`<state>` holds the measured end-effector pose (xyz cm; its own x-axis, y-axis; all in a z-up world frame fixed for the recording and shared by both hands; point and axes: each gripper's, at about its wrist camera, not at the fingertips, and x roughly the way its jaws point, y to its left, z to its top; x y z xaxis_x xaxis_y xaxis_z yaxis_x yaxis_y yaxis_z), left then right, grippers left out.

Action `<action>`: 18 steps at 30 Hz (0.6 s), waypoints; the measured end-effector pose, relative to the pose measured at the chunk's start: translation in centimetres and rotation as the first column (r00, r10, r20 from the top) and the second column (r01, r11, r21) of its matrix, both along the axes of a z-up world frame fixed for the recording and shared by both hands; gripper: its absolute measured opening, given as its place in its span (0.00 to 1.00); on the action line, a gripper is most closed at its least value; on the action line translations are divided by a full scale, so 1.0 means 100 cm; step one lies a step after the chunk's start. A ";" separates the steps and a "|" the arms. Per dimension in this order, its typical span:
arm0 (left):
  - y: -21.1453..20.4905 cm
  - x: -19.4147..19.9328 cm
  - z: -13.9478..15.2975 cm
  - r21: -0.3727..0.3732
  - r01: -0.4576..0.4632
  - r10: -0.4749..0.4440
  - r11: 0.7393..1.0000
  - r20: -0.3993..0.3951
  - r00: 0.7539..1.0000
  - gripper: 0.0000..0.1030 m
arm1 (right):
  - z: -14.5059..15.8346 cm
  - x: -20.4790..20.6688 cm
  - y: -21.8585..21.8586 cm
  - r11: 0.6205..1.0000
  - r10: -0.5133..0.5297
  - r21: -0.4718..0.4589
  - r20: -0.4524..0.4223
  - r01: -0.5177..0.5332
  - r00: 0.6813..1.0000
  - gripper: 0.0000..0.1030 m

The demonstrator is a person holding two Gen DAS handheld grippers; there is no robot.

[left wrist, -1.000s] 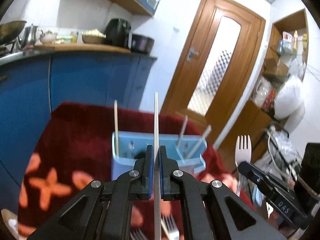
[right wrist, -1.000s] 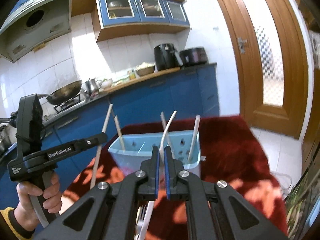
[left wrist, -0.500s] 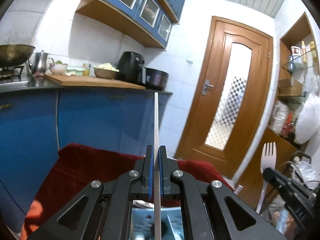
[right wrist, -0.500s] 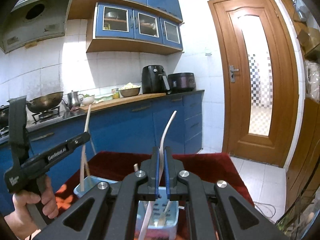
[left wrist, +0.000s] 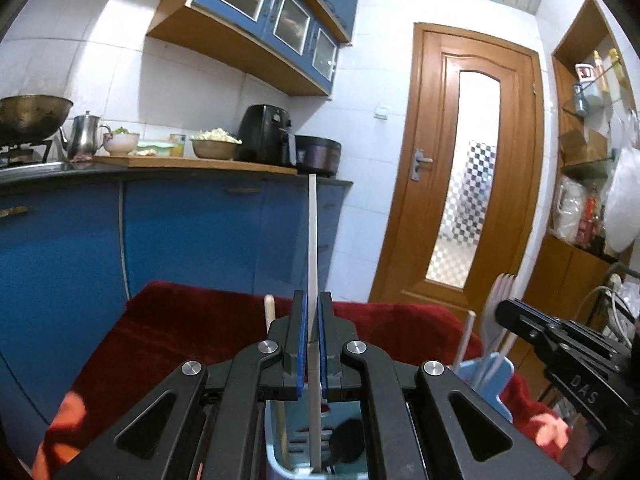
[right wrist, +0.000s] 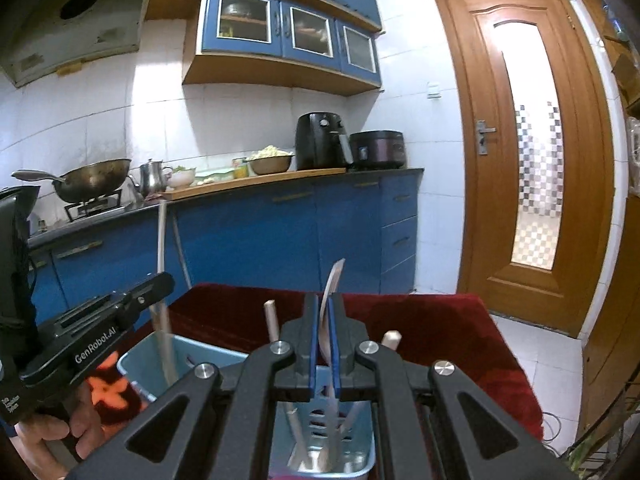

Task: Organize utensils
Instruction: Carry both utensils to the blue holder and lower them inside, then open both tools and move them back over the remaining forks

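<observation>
My left gripper [left wrist: 312, 314] is shut on a thin white utensil handle [left wrist: 312, 240] that stands upright. Its lower end reaches down into the light blue utensil holder [left wrist: 494, 378] beneath the jaws. My right gripper [right wrist: 325, 316] is shut on a white fork [right wrist: 334, 276], seen edge-on, whose lower part drops into the same holder [right wrist: 180, 354]. In the left wrist view the fork [left wrist: 502, 292] shows tines up in the right gripper [left wrist: 506, 312]. In the right wrist view the left gripper [right wrist: 162, 280] holds its white handle [right wrist: 161, 240] over the holder's left compartment.
The holder stands on a table under a red cloth [left wrist: 180, 320] with orange flowers. Wooden handles [right wrist: 270, 320] and a black spoon [left wrist: 348, 440] stand in the holder. Blue kitchen cabinets [right wrist: 260, 232] lie behind, a wooden door [right wrist: 532, 160] to the right. A hand [right wrist: 52, 436] grips the left tool.
Both grippers have moved over the blue holder and sunk, so it now lies right under the jaws. The white handle and the fork now dip into it. Both grips are unchanged.
</observation>
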<state>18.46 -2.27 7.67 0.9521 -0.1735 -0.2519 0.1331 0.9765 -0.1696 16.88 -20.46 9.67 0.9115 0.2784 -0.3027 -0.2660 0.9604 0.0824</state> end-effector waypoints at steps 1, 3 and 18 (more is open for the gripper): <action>0.000 -0.002 0.000 -0.001 0.006 -0.006 1.000 -0.002 1.000 0.05 | 0.000 -0.002 0.000 1.000 0.005 0.002 -0.001 -0.005 1.000 0.09; 0.000 -0.007 0.000 0.000 0.021 -0.021 1.000 -0.007 1.000 0.07 | 0.001 -0.005 0.001 1.000 0.014 0.013 -0.002 -0.014 1.000 0.19; 0.011 -0.051 0.013 -0.028 0.085 -0.087 0.996 -0.100 0.991 0.14 | 0.021 -0.055 0.003 0.999 0.036 0.023 0.001 -0.036 0.999 0.24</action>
<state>13.38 -1.20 8.98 0.9034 -0.2607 -0.3405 0.1976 0.9577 -0.2090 11.43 -20.17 11.78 0.9010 0.3182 -0.2950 -0.3009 0.9480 0.1037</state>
